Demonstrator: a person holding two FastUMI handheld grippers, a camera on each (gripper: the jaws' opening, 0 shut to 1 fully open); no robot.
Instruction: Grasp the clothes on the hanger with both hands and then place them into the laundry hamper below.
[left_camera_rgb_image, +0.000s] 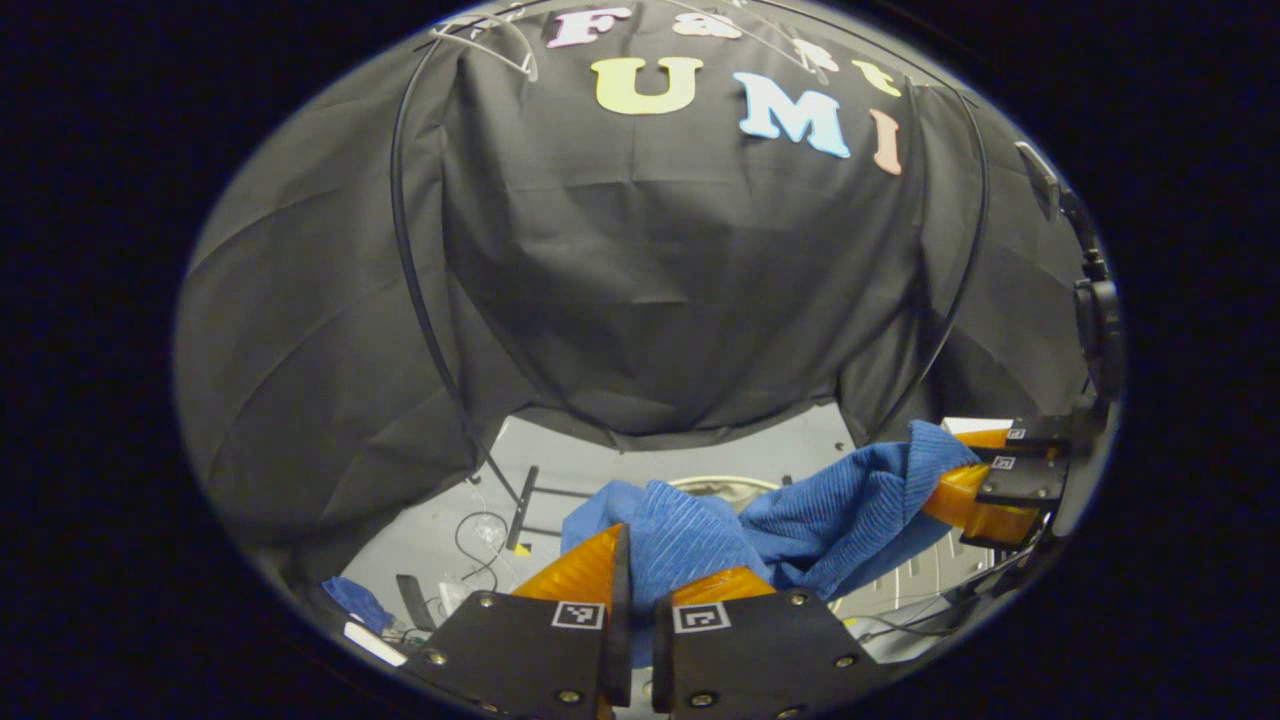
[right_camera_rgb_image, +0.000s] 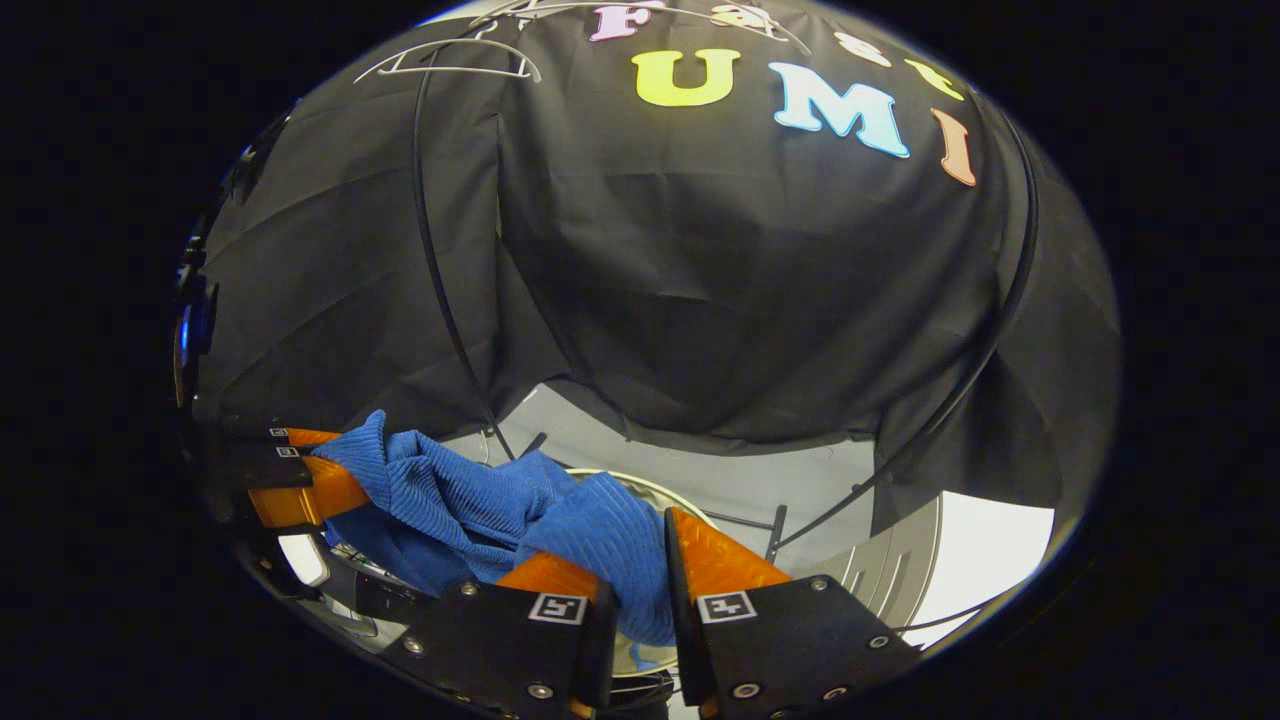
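One blue ribbed cloth (left_camera_rgb_image: 800, 520) hangs stretched between two hand-held grippers, above the pale rim of one hamper (right_camera_rgb_image: 640, 488). The left hand-held gripper (left_camera_rgb_image: 640, 585) pinches one end with both orange fingers; the right hand-held gripper (right_camera_rgb_image: 640, 575) pinches the other end. One white hanger (right_camera_rgb_image: 450, 62) hangs bare above. Each finger mount carries a square coded marker; no legible writing.

**Materials and finishes**

Blue garment (left_camera_rgb_image: 800, 520): ribbed knit cloth, matt, soft folds. Left claw (left_camera_rgb_image: 650, 585) and right claw (right_camera_rgb_image: 640, 570): translucent orange plastic fingers, slightly glossy, on matt black plates with metal screws. Booth wall (left_camera_rgb_image: 680, 280): matt black cloth, creased. Hanger (right_camera_rgb_image: 450, 60): pale, thin, smooth.
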